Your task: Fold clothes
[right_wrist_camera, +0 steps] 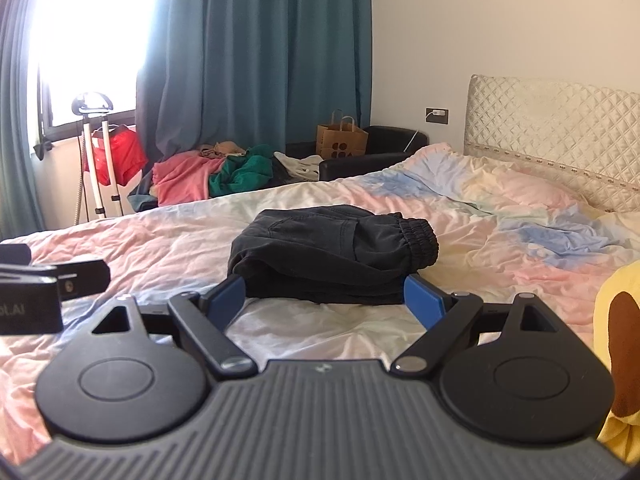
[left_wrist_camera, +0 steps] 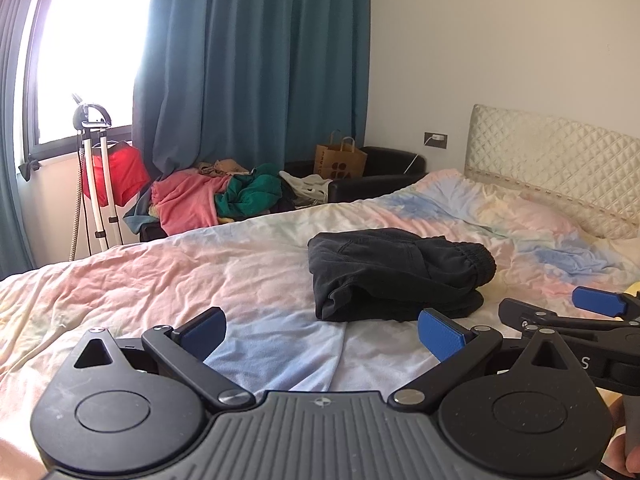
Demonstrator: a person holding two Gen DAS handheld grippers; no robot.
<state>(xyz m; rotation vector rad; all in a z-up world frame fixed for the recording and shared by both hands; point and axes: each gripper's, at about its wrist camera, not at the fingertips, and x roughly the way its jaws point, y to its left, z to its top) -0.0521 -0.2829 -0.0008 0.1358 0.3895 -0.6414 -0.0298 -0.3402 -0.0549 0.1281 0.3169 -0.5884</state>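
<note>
Both grippers (left_wrist_camera: 323,330) (right_wrist_camera: 326,300) wide apart w/ folded black trousers (right_wrist_camera: 332,256) ahead on bed (right_wrist_camera: 500,216).

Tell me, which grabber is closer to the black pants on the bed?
Right. The right gripper sits open just before the folded black pants, fingertips by their near edge. The left gripper, also open, sits farther back and left.

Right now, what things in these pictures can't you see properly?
- Yellow plush thing: right wrist view, cut off by the right edge.
- Outside the window: both views, washed out by glare.
- Clothes pile: both views, its lower part is hidden behind the bed.
- Folded black pants: right wrist view, the near corners sit behind the right gripper pads.
- Paper bag print: too small to read.
</note>
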